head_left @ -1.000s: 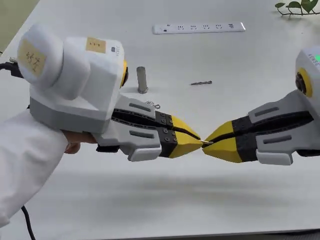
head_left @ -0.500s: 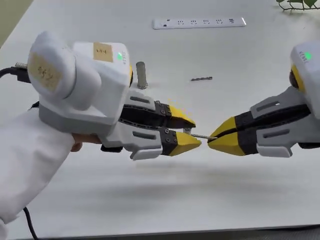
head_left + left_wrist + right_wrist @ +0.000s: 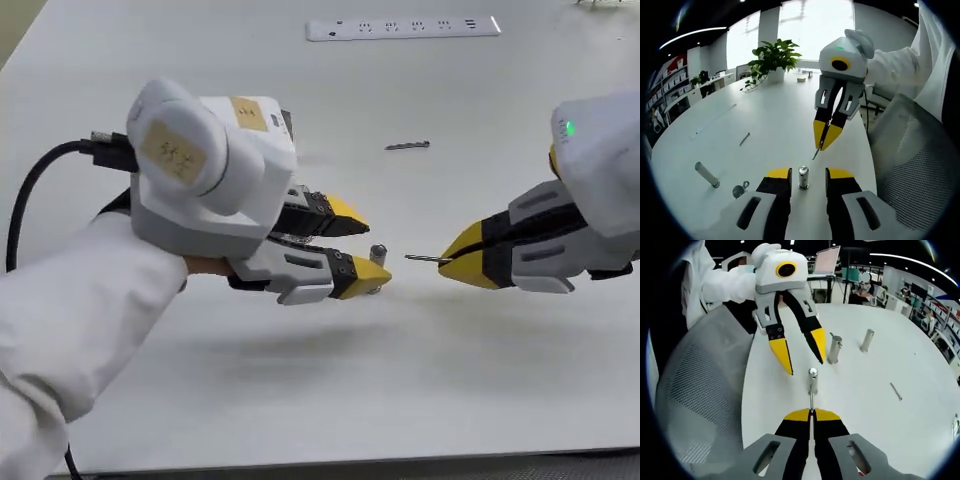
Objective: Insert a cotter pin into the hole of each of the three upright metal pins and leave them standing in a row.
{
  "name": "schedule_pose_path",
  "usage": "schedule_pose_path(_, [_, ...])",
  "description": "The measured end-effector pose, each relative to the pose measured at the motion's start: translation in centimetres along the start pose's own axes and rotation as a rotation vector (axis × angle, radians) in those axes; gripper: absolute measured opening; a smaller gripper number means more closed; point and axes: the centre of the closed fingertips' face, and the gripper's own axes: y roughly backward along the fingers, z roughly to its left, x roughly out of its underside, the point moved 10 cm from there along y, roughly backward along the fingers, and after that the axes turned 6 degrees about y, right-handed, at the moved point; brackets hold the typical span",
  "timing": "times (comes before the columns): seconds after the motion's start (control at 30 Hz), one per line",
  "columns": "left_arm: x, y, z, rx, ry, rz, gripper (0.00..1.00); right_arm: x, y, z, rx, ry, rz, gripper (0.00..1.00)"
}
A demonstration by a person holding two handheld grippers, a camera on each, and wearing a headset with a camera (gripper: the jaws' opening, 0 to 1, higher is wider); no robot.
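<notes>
Jaws: left gripper (image 3: 377, 251) now spread around upright metal pin (image 3: 803, 177) | right gripper (image 3: 447, 262) clamps cotter pin (image 3: 425, 259) | tips drawn apart since.

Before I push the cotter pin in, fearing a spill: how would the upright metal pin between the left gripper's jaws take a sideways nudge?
Probably tips: the metal pin stands tall and narrow, untouched inside the open left gripper. Being round, it would likely roll on the smooth table. It looks solid, so stiff.

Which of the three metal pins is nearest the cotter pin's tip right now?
The metal pin standing between the left tool's open jaws, just ahead of the cotter pin; the other two pins stand farther off.
</notes>
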Motion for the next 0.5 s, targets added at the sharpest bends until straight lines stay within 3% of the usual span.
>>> schedule_pose_path(0.3, [0.2, -0.5, 0.4, -0.004, 0.002, 0.022, 0.08, -0.5, -0.9, -0.7, -0.019, 0.019, -0.018, 0.0])
schedule_pose_path(0.5, [0.2, -0.7, 0.5, 0.004, -0.024, 0.037, 0.06, -0.6, -1.2, -0.7, -0.035, 0.037, -0.013, 0.0])
